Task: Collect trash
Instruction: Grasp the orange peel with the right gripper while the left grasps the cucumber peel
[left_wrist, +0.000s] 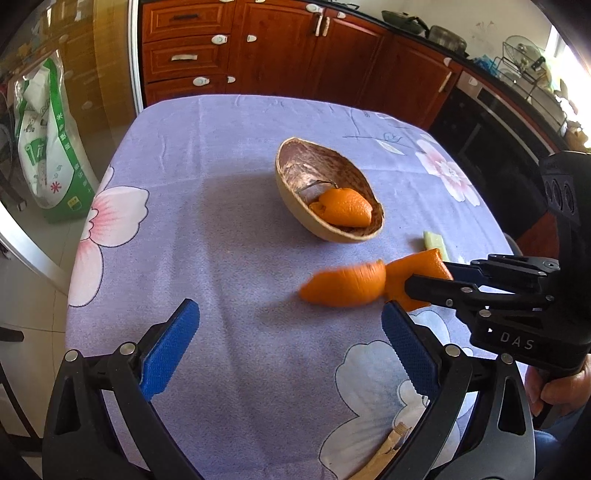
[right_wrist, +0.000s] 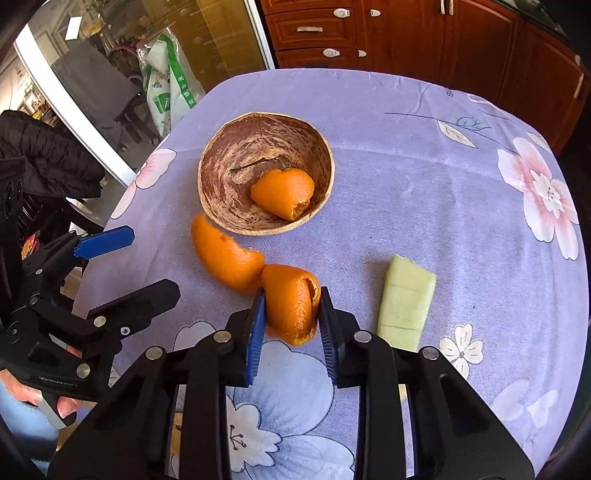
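While left tool gapes, right tool pinches orange peel.

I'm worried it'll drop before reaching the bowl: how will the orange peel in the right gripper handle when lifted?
The orange peel looks thin and curled, so probably light. Its free lobe extends well beyond the right gripper, so it will likely flop or swing. The rind may crumple between the pads, though its dimpled skin should resist slipping.
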